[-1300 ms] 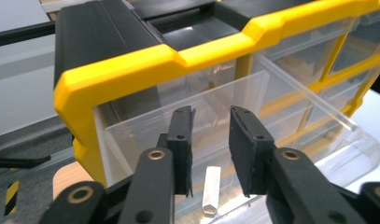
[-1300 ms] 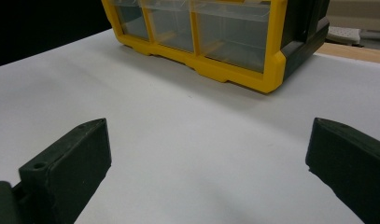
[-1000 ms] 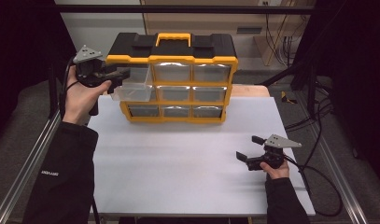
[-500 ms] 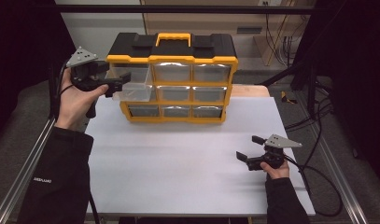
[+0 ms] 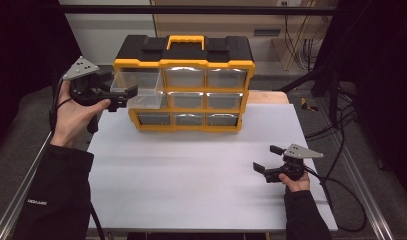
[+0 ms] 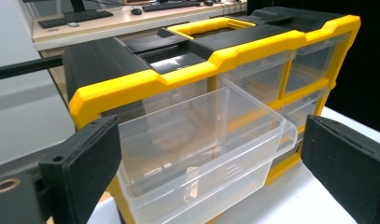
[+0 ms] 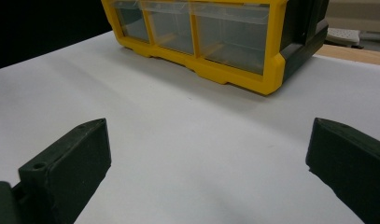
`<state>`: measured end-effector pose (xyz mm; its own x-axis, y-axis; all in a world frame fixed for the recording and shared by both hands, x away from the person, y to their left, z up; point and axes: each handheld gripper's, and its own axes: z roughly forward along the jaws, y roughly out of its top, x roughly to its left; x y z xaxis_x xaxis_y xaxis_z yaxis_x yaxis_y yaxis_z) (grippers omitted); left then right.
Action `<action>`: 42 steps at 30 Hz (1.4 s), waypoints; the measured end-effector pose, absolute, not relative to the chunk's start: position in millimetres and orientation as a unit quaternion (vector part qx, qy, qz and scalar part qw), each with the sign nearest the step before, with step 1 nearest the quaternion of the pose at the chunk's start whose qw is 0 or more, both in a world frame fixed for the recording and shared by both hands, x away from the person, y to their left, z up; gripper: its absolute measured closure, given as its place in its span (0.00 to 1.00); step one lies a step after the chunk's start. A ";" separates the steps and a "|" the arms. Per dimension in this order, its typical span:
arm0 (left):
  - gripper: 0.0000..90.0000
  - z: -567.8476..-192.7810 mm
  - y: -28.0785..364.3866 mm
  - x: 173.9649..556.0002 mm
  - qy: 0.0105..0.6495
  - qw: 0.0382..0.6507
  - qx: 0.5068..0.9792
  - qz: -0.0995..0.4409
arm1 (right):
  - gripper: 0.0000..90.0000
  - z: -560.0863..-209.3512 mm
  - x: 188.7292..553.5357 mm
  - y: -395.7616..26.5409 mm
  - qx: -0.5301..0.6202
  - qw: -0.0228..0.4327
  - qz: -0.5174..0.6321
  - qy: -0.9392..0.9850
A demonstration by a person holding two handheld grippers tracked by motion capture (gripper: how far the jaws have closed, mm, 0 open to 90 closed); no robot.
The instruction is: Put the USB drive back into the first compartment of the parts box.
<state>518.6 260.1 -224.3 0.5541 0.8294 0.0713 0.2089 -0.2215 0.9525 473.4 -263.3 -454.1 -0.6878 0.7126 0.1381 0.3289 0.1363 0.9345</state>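
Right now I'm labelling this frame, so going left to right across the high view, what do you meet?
Left tongs → pulled-out clear plastic drawer → yellow-and-black plastic drawer cabinet → right tongs.

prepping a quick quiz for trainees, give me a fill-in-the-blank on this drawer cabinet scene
1. The clear drawer pulled out of the organizer sits in its ____ row.
2. The jaws of the left gripper stand ____ on either side of that drawer.
3. The handle on top of the organizer is ____ in colour.
4. The right gripper is over the ____ tabletop.

Missing words: top; open; yellow; white
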 end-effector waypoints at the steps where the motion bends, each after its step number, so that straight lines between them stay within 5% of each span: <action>1: 0.05 -224.7 260.5 517.5 0.360 0.512 0.719 0.303 | 0.01 -454.1 473.4 -263.3 0.355 0.173 0.553 0.734; 42: 0.02 -261.9 263.7 486.4 0.326 0.526 0.731 0.288 | 0.01 -454.0 472.8 -263.6 0.358 0.174 0.551 0.733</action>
